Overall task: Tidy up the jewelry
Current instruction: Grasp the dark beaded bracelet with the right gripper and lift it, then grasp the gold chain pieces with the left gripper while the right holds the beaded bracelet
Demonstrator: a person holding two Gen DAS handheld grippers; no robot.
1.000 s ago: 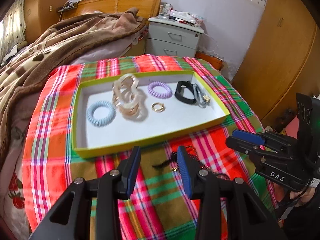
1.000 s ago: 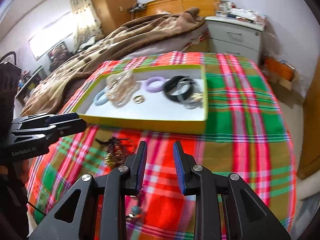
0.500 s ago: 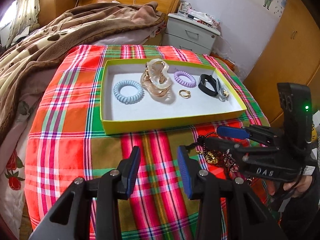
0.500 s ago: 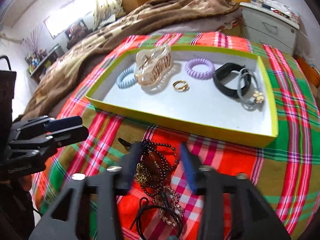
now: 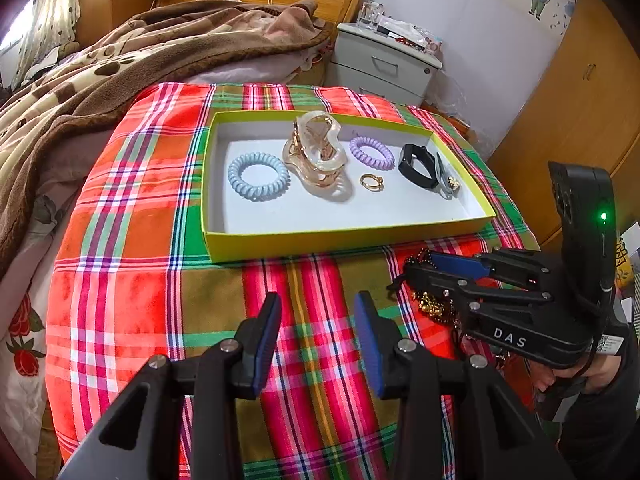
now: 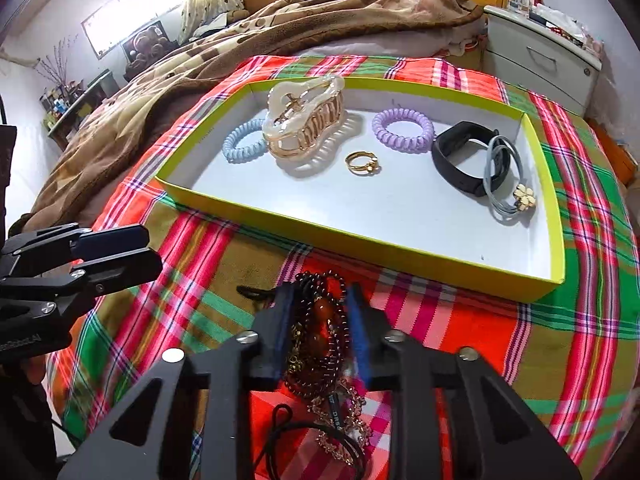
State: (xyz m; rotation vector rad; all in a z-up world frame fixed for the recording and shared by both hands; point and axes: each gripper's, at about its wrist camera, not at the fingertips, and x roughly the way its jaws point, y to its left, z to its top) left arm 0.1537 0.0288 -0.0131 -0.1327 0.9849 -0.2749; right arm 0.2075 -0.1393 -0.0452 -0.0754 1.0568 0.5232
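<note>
A yellow-edged tray (image 5: pixel 344 238) (image 6: pixel 360 236) lies on the plaid cloth. In it are a blue coil tie (image 5: pixel 258 176), a clear claw clip (image 6: pixel 302 120), a purple coil tie (image 6: pixel 402 125), a gold ring (image 6: pixel 362 162), a black band (image 6: pixel 460 160) and a grey tie with a flower (image 6: pixel 516 196). A tangled pile of dark bead and gold chain jewelry (image 6: pixel 324 340) (image 5: pixel 430 306) lies in front of the tray. My right gripper (image 6: pixel 318 320) is open, with its fingers on either side of the pile. My left gripper (image 5: pixel 316 324) is open and empty over bare cloth.
A brown blanket (image 5: pixel 140 64) covers the bed behind the tray. A grey nightstand (image 5: pixel 384 66) stands at the back right, and wooden wardrobes (image 5: pixel 576 92) line the right side. A black cord (image 6: pixel 304 436) loops under the pile.
My right gripper has moved forward and down over the jewelry pile, so the beads now lie between its fingers. The left gripper has drawn back and left, staying open.
</note>
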